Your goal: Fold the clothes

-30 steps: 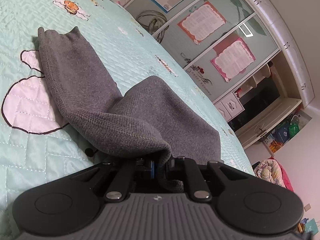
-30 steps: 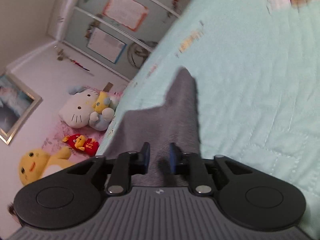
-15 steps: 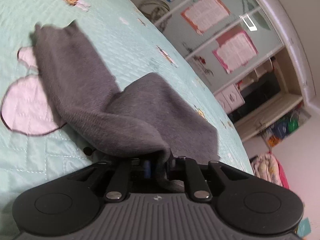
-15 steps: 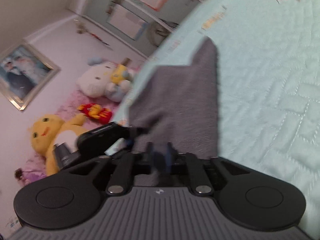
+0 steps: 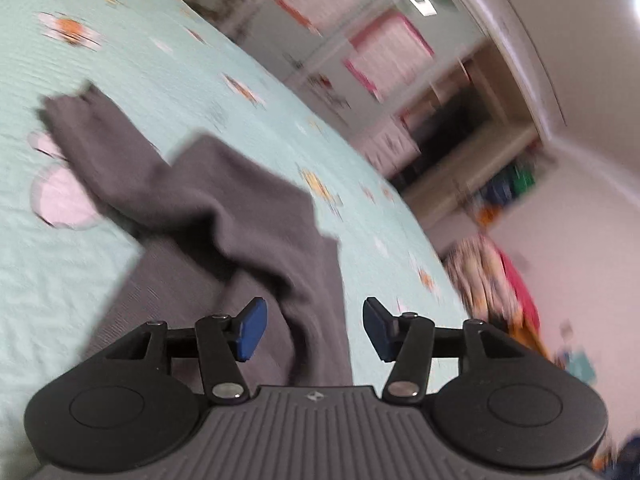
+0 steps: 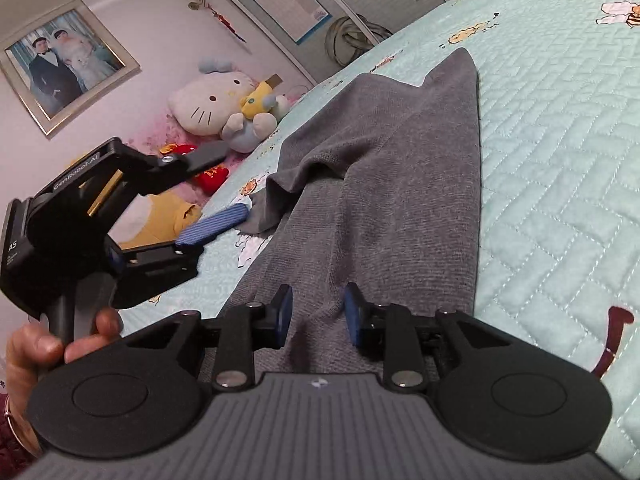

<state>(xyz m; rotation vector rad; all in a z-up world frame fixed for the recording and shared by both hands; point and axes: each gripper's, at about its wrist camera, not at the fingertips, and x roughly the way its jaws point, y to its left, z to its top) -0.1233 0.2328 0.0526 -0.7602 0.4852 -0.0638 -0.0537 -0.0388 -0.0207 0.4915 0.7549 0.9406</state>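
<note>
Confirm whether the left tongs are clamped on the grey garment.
No: in the left wrist view the left tongs stand wide open, with the grey garment lying loose on the bed between them.

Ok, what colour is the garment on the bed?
Plain dark grey garment, ribbed knit; clearest in the right wrist view.

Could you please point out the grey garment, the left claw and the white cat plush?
Garment (image 6: 400, 184), right wrist view, flat middle.
Left claw (image 5: 315, 330), left wrist view, between fingertips.
Plush (image 6: 208, 106), right wrist view, face.

Both wrist views low over bed (image 6: 560, 160), sharing grey garment (image 5: 240, 208)
</note>
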